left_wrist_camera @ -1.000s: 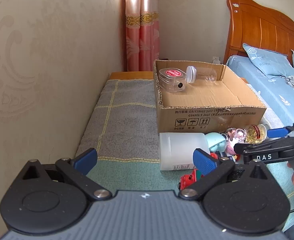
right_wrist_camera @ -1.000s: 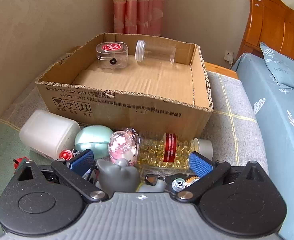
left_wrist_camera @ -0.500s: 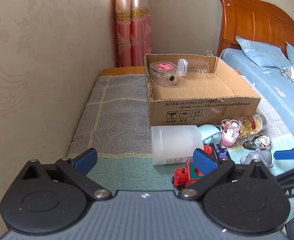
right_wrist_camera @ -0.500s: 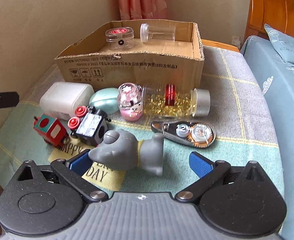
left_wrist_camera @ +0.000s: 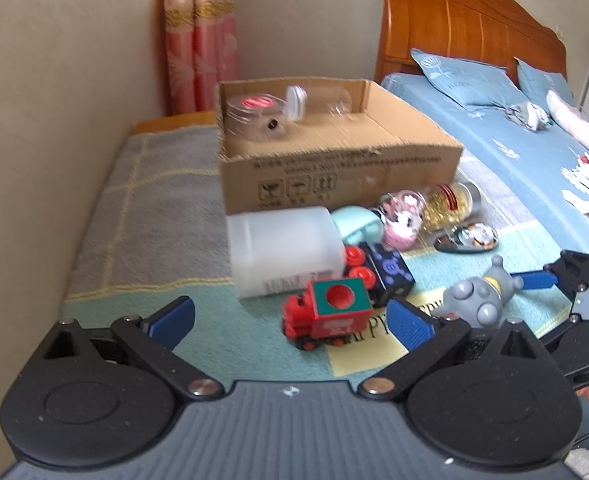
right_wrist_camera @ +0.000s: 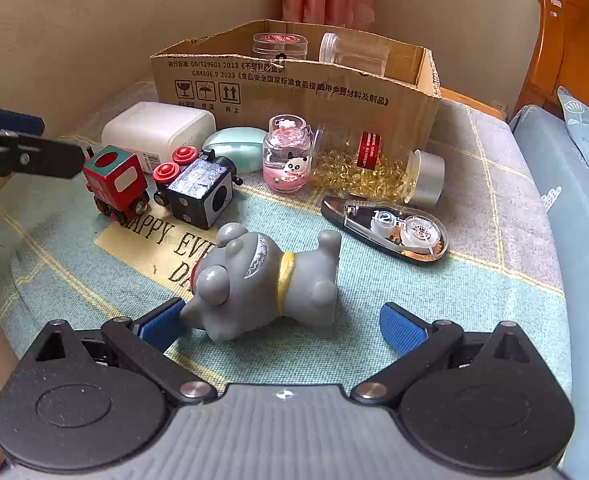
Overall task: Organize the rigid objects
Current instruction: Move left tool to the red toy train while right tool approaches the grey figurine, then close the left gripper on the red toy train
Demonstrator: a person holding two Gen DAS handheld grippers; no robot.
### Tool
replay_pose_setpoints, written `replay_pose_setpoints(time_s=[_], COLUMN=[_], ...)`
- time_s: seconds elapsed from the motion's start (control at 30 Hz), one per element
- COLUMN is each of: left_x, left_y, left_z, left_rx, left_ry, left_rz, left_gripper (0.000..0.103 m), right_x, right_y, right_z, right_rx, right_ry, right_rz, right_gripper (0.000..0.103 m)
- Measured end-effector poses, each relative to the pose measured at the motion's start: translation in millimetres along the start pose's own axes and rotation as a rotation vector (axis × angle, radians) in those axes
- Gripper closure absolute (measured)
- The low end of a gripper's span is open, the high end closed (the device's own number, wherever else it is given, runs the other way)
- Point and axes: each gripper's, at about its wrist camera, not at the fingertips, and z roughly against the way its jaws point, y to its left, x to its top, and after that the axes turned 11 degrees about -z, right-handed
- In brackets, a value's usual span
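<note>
at the far side of the blanket your cardboard box holds only two things so far — a clear lidded case with a red label on its left and a clear jar lying on its side to the right of it. by my reckoning that is the done part; most of the job is still out in front of the box.

left to sort, from left to right along the near wall of the box: a white plastic container, a mint green case, a small pink bottle with a panda, and a toppled jar of golden capsules. nearer you sit a red toy train car, a black toy train car just beside it, a correction tape dispenser to the right, and a grey figurine lying on its side.

your right gripper is spread wide and grasping nothing, its left finger just beside the figurine's head — that looks like your next pick. your left gripper is likewise released and empty, hanging near the red train car.
</note>
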Motion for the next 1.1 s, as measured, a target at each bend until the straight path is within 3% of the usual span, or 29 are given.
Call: replay_pose_setpoints(time_s=[0.37,0.6,0.7,0.8,0.87,1.1], left_x=[-12,-24,-28,-26,-25,-21], left_y=[-7,15,21,20,20,21], left_z=[-33,-33,-34,-36,-40,-43], left_rx=[-0.004,0.094,0.075,0.051,0.027,0.021], left_ry=[0.020,0.060,0.058,0.034,0.030,0.007], left_rz=[0.005,-0.003,0.000,-0.009,-0.004,0.027], left_gripper=[0.006,0.006,0.006,0.014,0.029,0.035], right_x=[-4,-5,-5,-5,-5,-5], right_y=[0,0,0,1,1,1], right_z=[2,2,2,1,1,1], right_rx=[0.009,0.013,0.013,0.011,0.011,0.011], right_ry=[-0.032,-0.038,-0.042,-0.043,-0.043,-0.042], right_rz=[0.004,0.007,0.007,0.005,0.005,0.005], right_gripper=[0.000,0.000,0.000,0.000,0.000,0.000])
